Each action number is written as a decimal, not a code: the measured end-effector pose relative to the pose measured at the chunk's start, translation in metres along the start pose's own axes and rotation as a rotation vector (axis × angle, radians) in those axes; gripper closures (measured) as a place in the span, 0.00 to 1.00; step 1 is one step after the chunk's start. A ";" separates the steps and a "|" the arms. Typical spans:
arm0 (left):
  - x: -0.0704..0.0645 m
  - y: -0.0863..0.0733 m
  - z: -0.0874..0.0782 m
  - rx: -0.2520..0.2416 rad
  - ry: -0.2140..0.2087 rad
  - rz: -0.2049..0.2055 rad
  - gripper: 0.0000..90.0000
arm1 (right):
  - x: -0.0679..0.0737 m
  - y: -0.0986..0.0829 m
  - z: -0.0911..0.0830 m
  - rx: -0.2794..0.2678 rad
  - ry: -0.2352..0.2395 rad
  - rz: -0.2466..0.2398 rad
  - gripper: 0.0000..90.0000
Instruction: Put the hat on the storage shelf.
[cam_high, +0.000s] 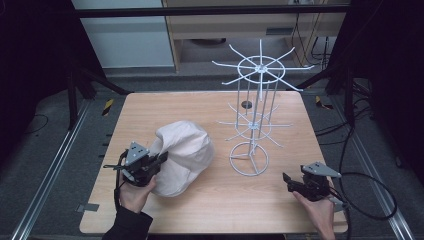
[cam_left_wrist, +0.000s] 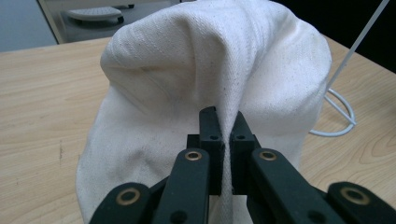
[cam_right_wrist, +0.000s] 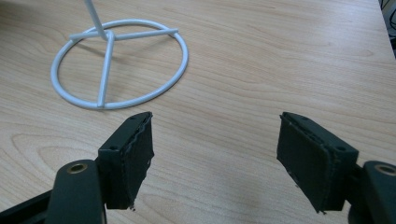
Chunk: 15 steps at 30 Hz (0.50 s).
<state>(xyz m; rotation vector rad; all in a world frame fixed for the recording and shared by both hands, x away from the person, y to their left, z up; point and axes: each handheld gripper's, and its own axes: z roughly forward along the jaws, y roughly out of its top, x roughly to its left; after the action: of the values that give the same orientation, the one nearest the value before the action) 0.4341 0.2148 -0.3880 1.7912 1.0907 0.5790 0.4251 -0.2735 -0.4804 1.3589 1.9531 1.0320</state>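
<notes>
Wooden desk (cam_high: 210, 200), dark surroundings. Item: cream cloth hat (cam_high: 182, 155), left of centre, near side, crown puffed up. Left tongs (cam_left_wrist: 224, 135): closed on a fold of the hat. Right tongs (cam_right_wrist: 215, 154): wide open, empty, over bare desk at near right. White wire rack (cam_high: 252, 120): upright, right of the hat.

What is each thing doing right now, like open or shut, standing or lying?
Left tool: shut, pinching a fold of the hat.
Right tool: open, holding nothing, above the table.
White hat: resting on the table, bunched where it is pinched.
Wire rack: standing upright, nothing hanging on it.
Table: bears hat and rack.
</notes>
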 end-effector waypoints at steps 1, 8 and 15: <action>0.001 0.002 -0.003 -0.014 -0.002 -0.003 0.98 | 0.000 0.000 0.000 0.000 0.001 0.001 0.30; 0.002 0.009 -0.018 -0.072 -0.011 -0.015 0.98 | 0.000 0.000 0.000 -0.002 0.001 -0.001 0.30; 0.005 0.017 -0.034 -0.136 -0.011 -0.024 0.98 | 0.000 0.000 0.000 -0.004 0.001 -0.001 0.30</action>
<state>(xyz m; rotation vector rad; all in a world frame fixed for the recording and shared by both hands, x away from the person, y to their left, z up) 0.4179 0.2317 -0.3577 1.6594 1.0390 0.6133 0.4249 -0.2733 -0.4803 1.3555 1.9511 1.0357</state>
